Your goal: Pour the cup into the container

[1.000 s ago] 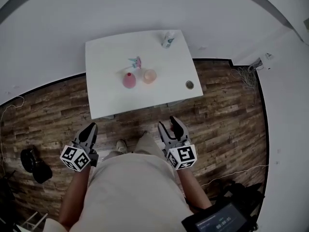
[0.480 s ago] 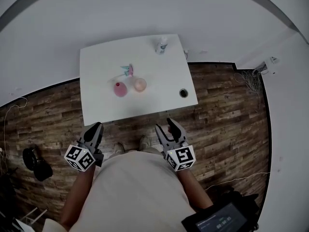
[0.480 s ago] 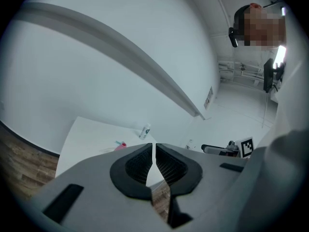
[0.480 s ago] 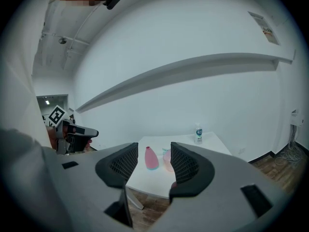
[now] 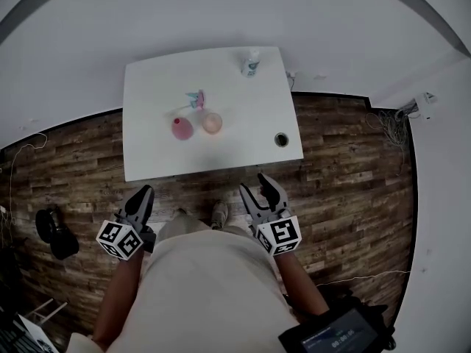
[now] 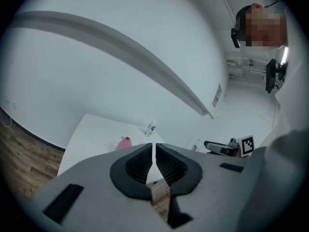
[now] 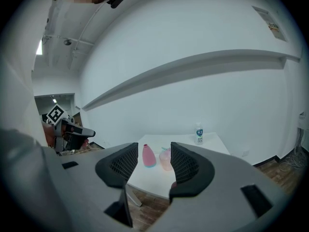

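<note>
A white table (image 5: 154, 153) stands ahead, and the task's objects sit near its middle. They are a pink bottle-shaped container (image 5: 181, 128) and, beside it, a pale peach cup (image 5: 212, 122). Both grippers hang in the air short of the table's near edge and touch nothing. My left gripper (image 5: 142, 197) is shut, its pads (image 6: 140, 161) meeting in a thin slit. My right gripper (image 5: 260, 190) stands open and empty. In the right gripper view the container (image 7: 148, 156) and the cup (image 7: 165, 159) show far off between its jaws.
A small teal and pink item (image 5: 196, 98) lies behind the container. A clear bottle (image 5: 250, 62) stands at the table's far edge, and a small dark round thing (image 5: 280, 139) sits near its right edge. Wood floor surrounds the table. A black bag (image 5: 53, 235) lies at left.
The person has shifted along the floor before the table, carrying both grippers along, and the table sits a little further left in the head view. Both sets of jaws stand as before.
</note>
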Demonstrator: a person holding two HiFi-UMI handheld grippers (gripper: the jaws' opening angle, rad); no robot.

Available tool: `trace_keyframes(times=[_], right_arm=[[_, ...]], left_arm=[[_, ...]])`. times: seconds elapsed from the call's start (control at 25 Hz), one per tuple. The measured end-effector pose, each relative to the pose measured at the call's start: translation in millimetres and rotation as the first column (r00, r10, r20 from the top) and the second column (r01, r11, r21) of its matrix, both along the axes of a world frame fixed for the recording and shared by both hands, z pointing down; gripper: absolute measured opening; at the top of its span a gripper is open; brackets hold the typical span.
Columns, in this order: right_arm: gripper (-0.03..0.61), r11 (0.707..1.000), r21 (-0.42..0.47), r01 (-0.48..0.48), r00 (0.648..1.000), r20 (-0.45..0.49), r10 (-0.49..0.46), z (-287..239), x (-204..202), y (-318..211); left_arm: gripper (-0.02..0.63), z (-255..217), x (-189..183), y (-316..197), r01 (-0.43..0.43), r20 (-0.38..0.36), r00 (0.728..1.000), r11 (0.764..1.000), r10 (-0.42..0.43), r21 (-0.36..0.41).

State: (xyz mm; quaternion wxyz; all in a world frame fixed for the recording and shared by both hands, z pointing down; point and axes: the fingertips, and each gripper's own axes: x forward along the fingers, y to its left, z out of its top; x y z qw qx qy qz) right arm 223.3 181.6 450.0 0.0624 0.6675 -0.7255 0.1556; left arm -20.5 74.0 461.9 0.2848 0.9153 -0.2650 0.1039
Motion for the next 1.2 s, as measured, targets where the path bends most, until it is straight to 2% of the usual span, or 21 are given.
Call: trace_keyframes(times=[0.24, 0.6, 1.2], right_arm=[[0.196, 1.000, -0.021, 0.014, 1.000, 0.013, -0.014, 13, 6, 9], [0.195, 0.999, -0.029, 0.039, 0.999, 0.002, -0.039, 15, -17, -13], [0.195, 0.997, -0.036, -0.065, 0.997, -0.043, 0.064, -9, -30, -75]], left_arm=[[0.014, 1, 1, 8, 0.032, 0.002, 0.999, 0.999, -0.032, -0.004], [0.014, 6, -18, -10, 0.042, -0.002, 0.999, 0.999, -0.042, -0.010], [0.014, 5, -10, -96, -0.110, -0.013, 0.994, 0.994, 0.110, -0.002]])
